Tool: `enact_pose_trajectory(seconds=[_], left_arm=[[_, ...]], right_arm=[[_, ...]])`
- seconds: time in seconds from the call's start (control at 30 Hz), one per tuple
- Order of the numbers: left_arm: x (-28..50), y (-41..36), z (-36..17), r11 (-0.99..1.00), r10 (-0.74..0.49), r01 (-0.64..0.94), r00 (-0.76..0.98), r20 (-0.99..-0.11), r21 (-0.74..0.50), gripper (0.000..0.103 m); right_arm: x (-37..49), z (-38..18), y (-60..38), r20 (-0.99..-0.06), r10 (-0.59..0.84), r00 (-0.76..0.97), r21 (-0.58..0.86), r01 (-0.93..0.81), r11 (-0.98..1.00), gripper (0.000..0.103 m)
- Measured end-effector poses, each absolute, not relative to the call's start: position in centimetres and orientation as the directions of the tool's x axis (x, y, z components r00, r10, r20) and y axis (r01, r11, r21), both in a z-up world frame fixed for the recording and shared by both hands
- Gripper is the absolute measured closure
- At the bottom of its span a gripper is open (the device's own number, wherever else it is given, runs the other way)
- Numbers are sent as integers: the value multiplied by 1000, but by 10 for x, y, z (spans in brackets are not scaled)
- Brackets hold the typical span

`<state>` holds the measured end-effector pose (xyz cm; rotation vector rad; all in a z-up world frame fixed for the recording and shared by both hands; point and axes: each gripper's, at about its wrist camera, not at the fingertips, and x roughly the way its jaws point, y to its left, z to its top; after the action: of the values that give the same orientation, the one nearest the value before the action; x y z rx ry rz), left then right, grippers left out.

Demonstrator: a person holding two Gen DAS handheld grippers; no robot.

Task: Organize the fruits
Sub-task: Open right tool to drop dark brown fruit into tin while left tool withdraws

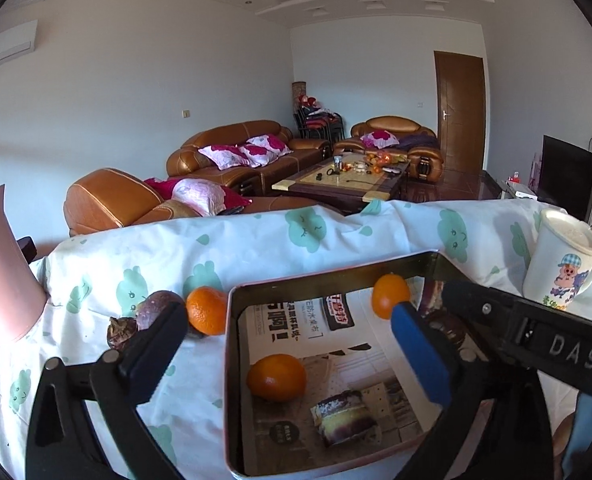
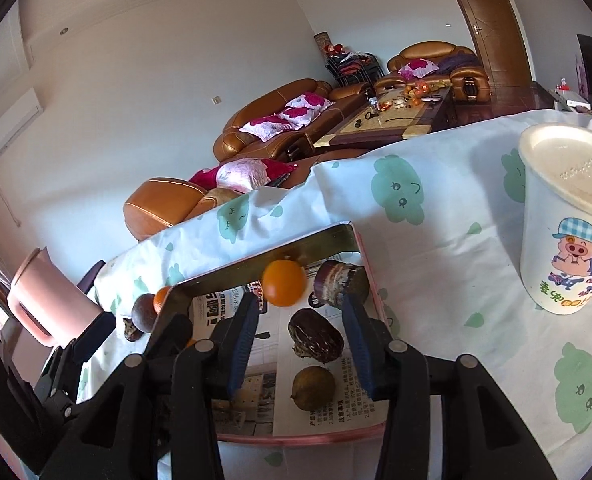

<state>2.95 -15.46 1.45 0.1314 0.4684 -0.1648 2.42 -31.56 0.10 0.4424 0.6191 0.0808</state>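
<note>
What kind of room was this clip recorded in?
Most likely a home living room: brown leather sofas with floral cushions, a low coffee table and a television lie beyond the cloth-covered table.

tray (image 2: 352, 236) centre open (cup (image 2: 564, 236) beside)

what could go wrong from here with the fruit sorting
The orange outside the tray lies near the draped cloth's far edge, so a nudge may roll it off the table. The lidded cup stands close beside the tray and a careless swing could tip it. The right hand-held gripper straddles a wrinkled dark fruit, which a hard squeeze might crush.
</note>
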Motion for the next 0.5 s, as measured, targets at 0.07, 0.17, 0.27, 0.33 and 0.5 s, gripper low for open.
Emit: enact_pose_trajectory(seconds=[0.07,0.17,0.27,0.33,0.5], left_arm=[[23,-159,17,973,-128,199,889,-440,120,0],[18,-160,19,972,-103,181,902,-419,150,0],[17,-151,21,977,-91,164,903,-421,139,0],[17,-144,21,981,-73,141,906,-416,136,0],[16,-131,20,985,-39,104,910,-412,135,0]], right_arm=[[23,4,-311,-531,201,823,410,41,911,48],[20,11,-302,-513,180,839,364,23,931,48],[9,22,-293,-473,58,879,247,69,966,47],[1,29,-289,-428,-17,904,169,98,981,40],[-1,31,-279,-398,-32,917,111,83,990,25]])
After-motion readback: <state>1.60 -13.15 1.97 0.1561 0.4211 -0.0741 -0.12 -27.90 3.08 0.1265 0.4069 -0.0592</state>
